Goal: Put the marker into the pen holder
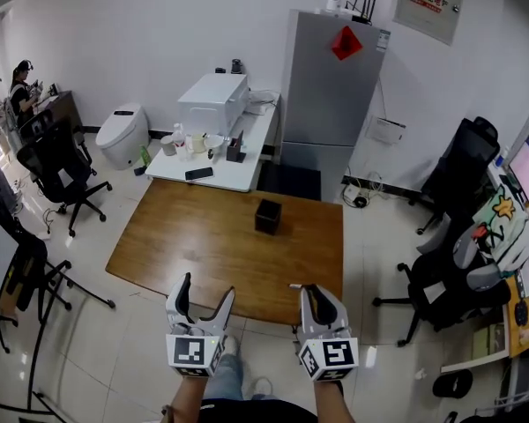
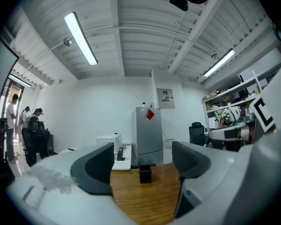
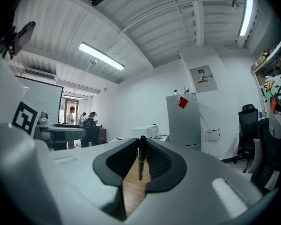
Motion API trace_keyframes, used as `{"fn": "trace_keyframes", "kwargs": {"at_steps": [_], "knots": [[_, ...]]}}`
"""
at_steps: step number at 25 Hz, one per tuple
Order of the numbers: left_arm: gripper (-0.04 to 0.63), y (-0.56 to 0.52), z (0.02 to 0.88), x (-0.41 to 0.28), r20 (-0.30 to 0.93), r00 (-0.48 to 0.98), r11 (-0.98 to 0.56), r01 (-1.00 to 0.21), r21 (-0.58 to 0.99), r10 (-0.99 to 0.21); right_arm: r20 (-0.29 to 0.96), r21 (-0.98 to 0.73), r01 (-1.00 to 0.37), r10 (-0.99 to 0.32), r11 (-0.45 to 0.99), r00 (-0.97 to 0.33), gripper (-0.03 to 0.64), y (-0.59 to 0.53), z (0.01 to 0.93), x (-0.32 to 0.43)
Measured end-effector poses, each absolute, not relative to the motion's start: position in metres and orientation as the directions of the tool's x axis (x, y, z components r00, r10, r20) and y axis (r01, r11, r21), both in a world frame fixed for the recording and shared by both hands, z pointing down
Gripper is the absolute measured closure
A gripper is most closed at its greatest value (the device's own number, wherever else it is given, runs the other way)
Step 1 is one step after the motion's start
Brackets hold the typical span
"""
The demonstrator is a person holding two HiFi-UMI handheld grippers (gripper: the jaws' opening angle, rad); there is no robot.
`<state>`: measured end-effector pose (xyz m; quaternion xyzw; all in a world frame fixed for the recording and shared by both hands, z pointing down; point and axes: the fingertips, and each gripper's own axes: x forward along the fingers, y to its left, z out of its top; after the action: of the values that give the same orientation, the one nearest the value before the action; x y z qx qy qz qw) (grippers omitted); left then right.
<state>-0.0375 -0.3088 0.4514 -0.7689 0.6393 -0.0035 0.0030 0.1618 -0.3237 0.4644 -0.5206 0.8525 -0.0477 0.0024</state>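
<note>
The right claw (image 1: 313,300) is pressed together on the marker (image 3: 140,161), a thin dark stick standing upright between its tips. The left claw (image 1: 204,300) is spread wide with nothing in it. Both are at the near edge of the tabletop (image 1: 185,245). The pen holder (image 1: 267,216), a small black box, stands near the far edge, a bit right of the middle, well apart from the marker.

The marker is thin, so it could slip or tip in the claw on the way. The box is small, so the marker could miss the hole, or a bump could knock the box over.

The fridge's red sign and the wall panel's print are too small to read.
</note>
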Motion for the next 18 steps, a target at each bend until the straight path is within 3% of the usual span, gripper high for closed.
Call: {"fn": "trace_keyframes", "kwargs": {"at_steps": [18], "knots": [[0.215, -0.522, 0.45, -0.104, -0.024, 0.344, -0.344, -0.939, -0.003, -0.939, 0.064, -0.051, -0.94, -0.938, 0.338, -0.341, 0.555, -0.499, 0.456, 0.071]]}}
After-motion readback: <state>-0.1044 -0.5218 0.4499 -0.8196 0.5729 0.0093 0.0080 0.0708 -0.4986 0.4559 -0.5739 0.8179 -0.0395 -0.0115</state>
